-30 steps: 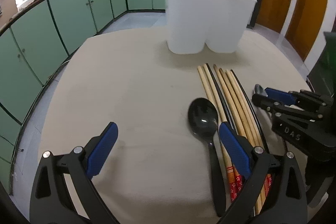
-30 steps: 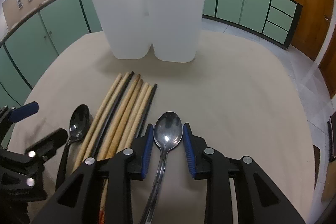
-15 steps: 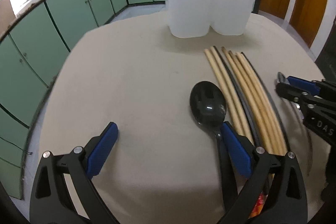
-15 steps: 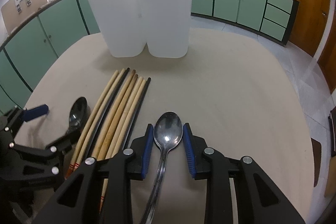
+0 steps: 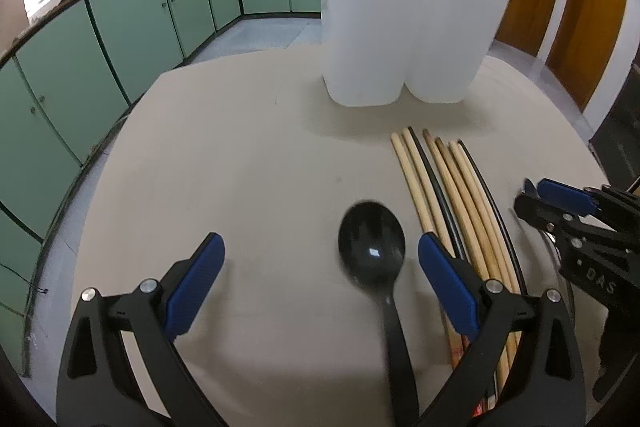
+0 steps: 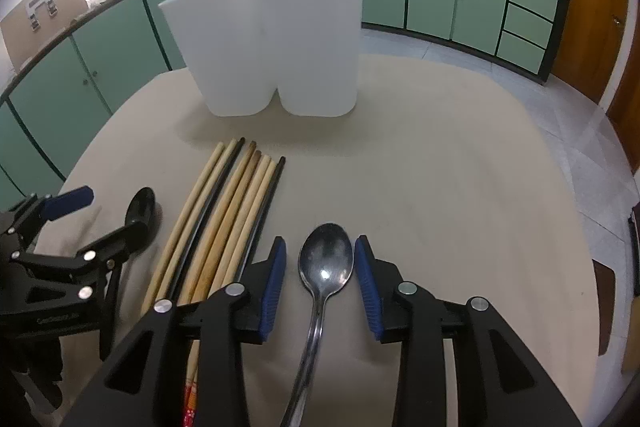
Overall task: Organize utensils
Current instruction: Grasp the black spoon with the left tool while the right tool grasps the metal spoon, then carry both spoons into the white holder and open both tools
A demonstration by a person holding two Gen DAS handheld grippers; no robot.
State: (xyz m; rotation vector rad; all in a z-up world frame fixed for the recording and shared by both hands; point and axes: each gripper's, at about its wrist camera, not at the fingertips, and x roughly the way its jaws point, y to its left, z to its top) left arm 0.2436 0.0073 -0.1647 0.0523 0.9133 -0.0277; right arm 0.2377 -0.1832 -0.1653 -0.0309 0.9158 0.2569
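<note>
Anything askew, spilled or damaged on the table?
Nothing stands out. Chopsticks lie in a neat row between the black spoon and metal spoon; the white holder stands upright behind them.

My claws are black plastic frames with triangular cut-outs, silver screws at the joints, ribbed blue pads (image 6: 273,287) inside each finger (white lettering alongside).

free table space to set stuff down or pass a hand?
Bare: right of the metal spoon out to the table edge; left of the black spoon and holder. Crowded: the strip in front of the holder, with chopsticks between both spoons and both grippers low over them.
</note>
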